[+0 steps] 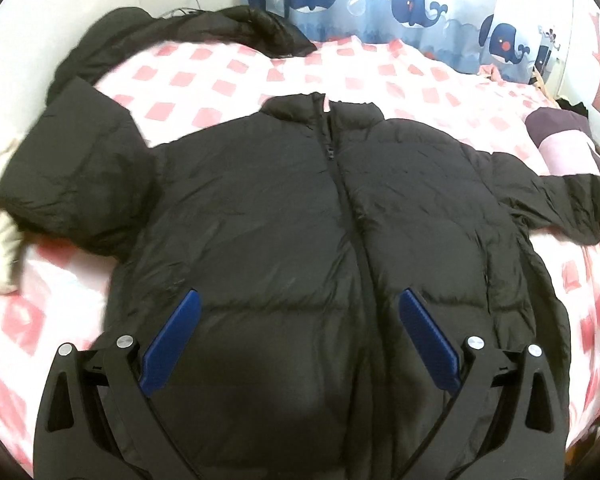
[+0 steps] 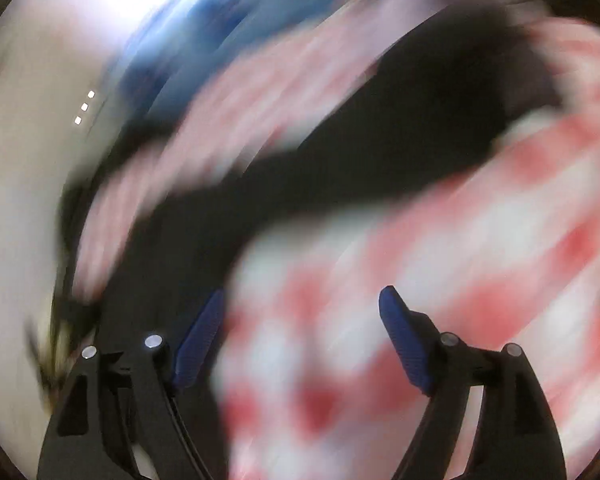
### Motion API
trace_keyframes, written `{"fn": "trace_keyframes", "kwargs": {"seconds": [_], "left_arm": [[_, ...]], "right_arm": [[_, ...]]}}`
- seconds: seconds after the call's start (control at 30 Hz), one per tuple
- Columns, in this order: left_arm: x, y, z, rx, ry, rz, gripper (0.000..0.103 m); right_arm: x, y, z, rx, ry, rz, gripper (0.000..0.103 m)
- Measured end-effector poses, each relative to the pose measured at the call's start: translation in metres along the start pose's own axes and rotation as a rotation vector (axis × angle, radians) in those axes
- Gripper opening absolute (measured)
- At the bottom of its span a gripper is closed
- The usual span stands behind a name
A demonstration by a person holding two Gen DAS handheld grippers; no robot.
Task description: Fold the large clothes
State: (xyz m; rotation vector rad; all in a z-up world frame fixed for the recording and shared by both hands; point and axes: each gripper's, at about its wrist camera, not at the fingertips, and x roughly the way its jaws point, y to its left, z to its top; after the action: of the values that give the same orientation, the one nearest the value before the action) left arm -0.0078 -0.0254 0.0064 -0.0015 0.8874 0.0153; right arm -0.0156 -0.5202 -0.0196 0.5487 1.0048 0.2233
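Both the left gripper [image 1: 300, 300] and right gripper [image 2: 304, 300] gape wide, holding nothing. The puffy jacket [image 1: 300, 208] lies flat at frame centre — its slippery padding could spring open once folded, and the blurred right view makes aiming risky.

Right wrist view motion-smeared, black jacket [image 2: 440, 120] shapeless, jacket hem cut off below

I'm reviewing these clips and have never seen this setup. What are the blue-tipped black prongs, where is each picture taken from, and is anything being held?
The prongs are two-finger grippers, one in each of a person's hands, each carrying a fisheye camera looking along its fingers. The left gripper hovers open over a black zipped puffer jacket spread front-up on a pink-and-white checked bedsheet; another dark padded garment lies beyond it. The right gripper is also open, but its picture is badly motion-blurred, showing only smeared sheet and dark fabric. Neither holds anything.
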Motion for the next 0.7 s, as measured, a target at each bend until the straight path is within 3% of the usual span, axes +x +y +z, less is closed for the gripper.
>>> {"fn": "trace_keyframes", "kwargs": {"seconds": [0.07,0.2,0.27,0.3,0.33,0.4,0.43,0.6,0.7], "left_arm": [[-0.013,0.009,-0.008,-0.016,0.018,0.010,0.096],[-0.049,0.035,-0.027,-0.026,0.016,0.067,0.096],[-0.064,0.051,-0.037,-0.034,0.014,0.096,0.096],[-0.069,0.059,-0.041,-0.042,0.018,0.109,0.096],[-0.073,0.066,-0.045,-0.051,0.025,0.122,0.096],[-0.081,0.081,-0.054,-0.078,0.047,0.146,0.096],[-0.084,0.088,-0.057,-0.091,0.055,0.154,0.096],[-0.108,0.106,-0.059,-0.115,0.035,0.179,0.096],[-0.113,0.113,-0.057,-0.100,0.023,0.205,0.096]], "right_arm": [[0.042,0.053,-0.049,-0.097,0.151,0.080,0.077],[0.091,0.109,-0.108,-0.245,0.323,0.050,0.077],[0.105,0.116,-0.119,-0.271,0.347,0.008,0.077],[0.110,0.121,-0.120,-0.282,0.347,0.016,0.075],[0.112,0.124,-0.116,-0.261,0.339,0.055,0.053],[0.106,0.128,-0.108,-0.220,0.309,0.129,0.022],[0.101,0.131,-0.101,-0.226,0.277,0.144,0.014],[0.022,0.136,-0.065,-0.191,0.045,0.220,0.009],[0.007,0.114,-0.072,-0.198,0.034,0.135,0.009]]}}
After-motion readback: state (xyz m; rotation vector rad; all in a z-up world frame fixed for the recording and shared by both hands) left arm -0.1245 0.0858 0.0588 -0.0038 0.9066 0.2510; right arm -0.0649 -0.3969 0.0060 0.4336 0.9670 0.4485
